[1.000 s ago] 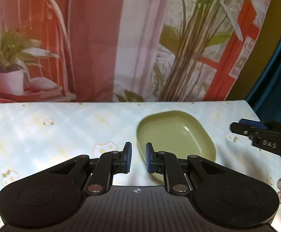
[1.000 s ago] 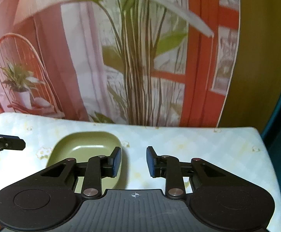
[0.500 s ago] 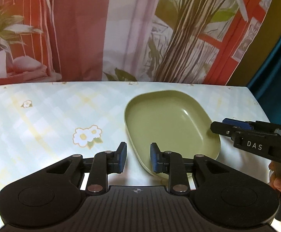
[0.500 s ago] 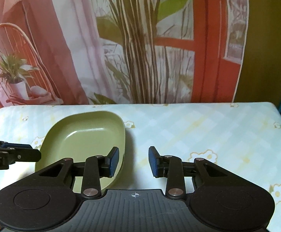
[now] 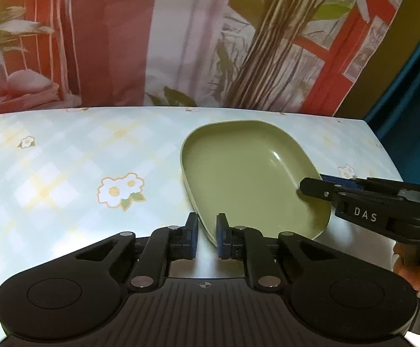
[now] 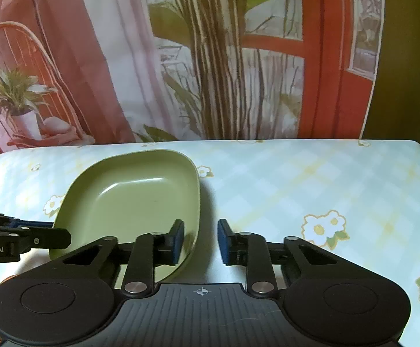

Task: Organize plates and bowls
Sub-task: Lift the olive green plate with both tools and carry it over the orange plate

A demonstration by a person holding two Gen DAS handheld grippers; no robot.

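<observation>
**Gripping of green dish at two rim points**

One green dish point(image 5: 247, 173) is found upright on the floral-clothed counter point(image 5: 65, 159), toward the 3 o'clock end in the left wrist view. The left claw point(image 5: 207, 235) is set at the dish's 7 o'clock corner. Its jaws have just been closing and are drawn narrow on the rim, one pad inside and one outside. The right claw point(image 6: 200, 240) is set at the 4 o'clock edge, its jaws likewise just closed narrow astride the rim.
</observation>
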